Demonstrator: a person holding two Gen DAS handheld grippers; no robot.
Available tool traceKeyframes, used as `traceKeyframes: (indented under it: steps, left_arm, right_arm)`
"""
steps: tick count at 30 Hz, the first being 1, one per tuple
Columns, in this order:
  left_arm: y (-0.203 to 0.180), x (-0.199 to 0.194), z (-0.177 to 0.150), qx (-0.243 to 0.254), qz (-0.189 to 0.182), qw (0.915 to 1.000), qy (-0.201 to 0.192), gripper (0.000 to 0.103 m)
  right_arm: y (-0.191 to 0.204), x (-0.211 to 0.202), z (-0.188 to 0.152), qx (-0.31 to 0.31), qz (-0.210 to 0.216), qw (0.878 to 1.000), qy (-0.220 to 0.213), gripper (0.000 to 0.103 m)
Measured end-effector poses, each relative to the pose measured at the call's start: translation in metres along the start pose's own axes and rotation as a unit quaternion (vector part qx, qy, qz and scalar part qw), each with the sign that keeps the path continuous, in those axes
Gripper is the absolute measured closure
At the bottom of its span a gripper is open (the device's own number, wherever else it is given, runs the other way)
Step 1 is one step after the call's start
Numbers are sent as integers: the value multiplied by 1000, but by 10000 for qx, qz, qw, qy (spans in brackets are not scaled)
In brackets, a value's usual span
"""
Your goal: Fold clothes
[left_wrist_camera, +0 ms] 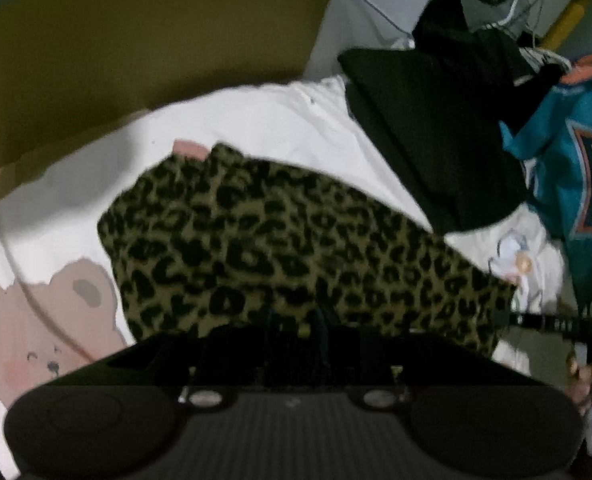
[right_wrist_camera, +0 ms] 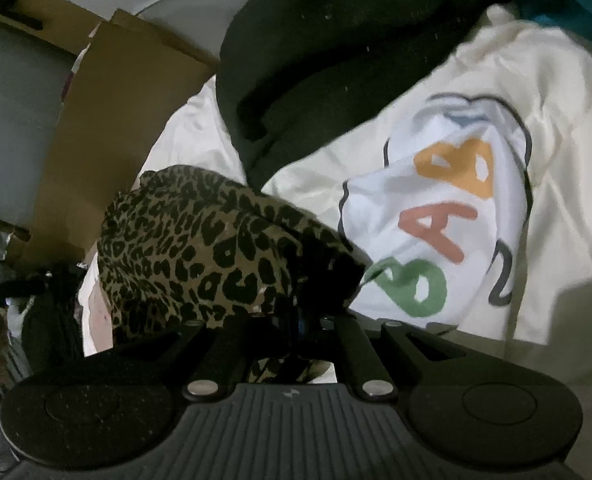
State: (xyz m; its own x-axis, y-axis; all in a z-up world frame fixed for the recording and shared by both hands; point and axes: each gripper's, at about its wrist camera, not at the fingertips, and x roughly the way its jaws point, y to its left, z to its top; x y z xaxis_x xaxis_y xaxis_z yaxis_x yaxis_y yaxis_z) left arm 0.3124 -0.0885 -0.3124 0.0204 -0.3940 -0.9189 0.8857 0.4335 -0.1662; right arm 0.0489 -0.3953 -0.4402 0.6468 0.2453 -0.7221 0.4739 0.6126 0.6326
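Where both tongs point(left_wrist_camera: 296, 328) pinch: leopard-print garment point(left_wrist_camera: 280, 240)

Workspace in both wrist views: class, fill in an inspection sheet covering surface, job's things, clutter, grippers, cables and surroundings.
Surface: white bear-print sheet.
Job's things: leopard-print garment, bunched, held at both ends.
Clutter: black garment; teal jersey; white lettered top.
Grippers: left gripper and right gripper, jaws shut on the leopard fabric.
Cables: thin cables at the far right.
Surroundings: cardboard sheet behind.
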Motion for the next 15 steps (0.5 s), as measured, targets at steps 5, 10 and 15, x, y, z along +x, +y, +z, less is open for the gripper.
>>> traceKeyframes:
  steps: [5,10,15]
  left_arm:
    - [-6,5,27,-181,81,9997,-118,76]
    - [-11,21,48,-405,314,9982,-300,74]
    - [-13,45,66,-756,545,9953,-264,74]
  right_arm:
    - [1,-7,2,-47,-21,9996,-260,88]
    - [-1,-8,7,10,-23,9988,-493,82]
    - [-2,-1,11,-2,-129,9985,-533,99]
